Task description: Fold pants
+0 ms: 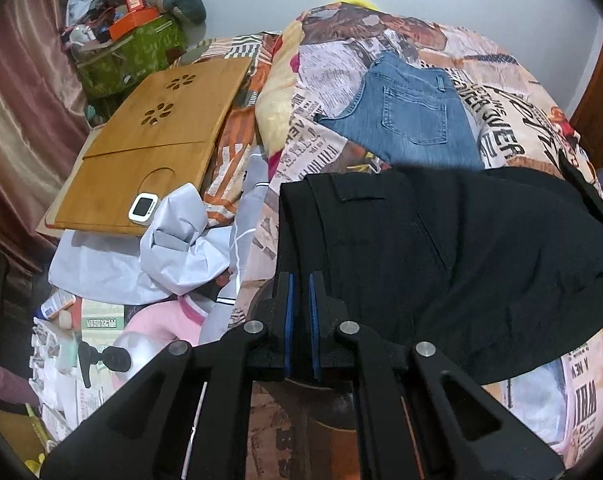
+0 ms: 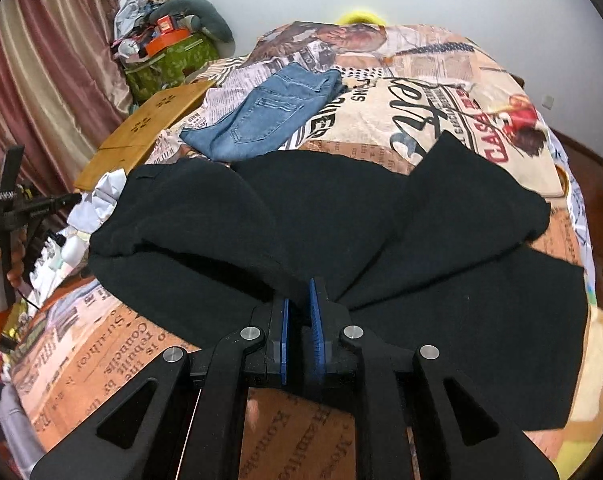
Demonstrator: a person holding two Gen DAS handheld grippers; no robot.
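Note:
Black pants lie spread across the newspaper-print bedspread. In the left wrist view the waistband end with a back pocket shows. My left gripper is shut on the waistband edge of the black pants at their left side. My right gripper is shut on a gathered fold of the black pants at the near edge, with cloth bunching out from the pads. The left gripper also shows in the right wrist view, at the far left, held by a hand.
Folded blue jeans lie farther back on the bed, also in the right wrist view. A wooden lap tray with a small white device lies at the left. Crumpled clothes and clutter fill the bed's left side. Curtains hang at the left.

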